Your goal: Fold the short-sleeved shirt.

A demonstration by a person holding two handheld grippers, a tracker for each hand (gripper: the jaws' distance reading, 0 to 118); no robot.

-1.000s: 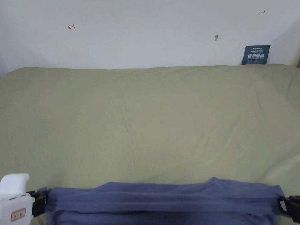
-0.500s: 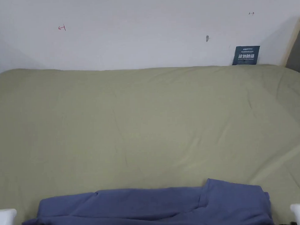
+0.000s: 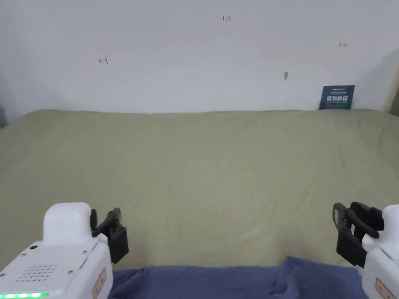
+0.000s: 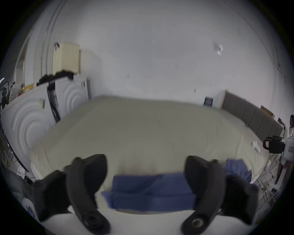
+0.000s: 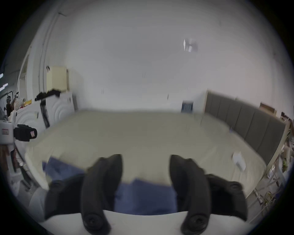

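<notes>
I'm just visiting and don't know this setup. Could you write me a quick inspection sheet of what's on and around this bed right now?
Surface: green bed cover, smooth with faint creases.
Job's things: blue shirt, folded into a band along the bed's near edge, lying free.
Clutter: small white item near the bed's right edge; what it is cannot be told.
Grippers: left gripper and right gripper both open, raised above the shirt, holding nothing.
Cables: nothing seen on the bed.
Surroundings: white wall, dark blue sign against it, grey padded headboard at the right.
</notes>
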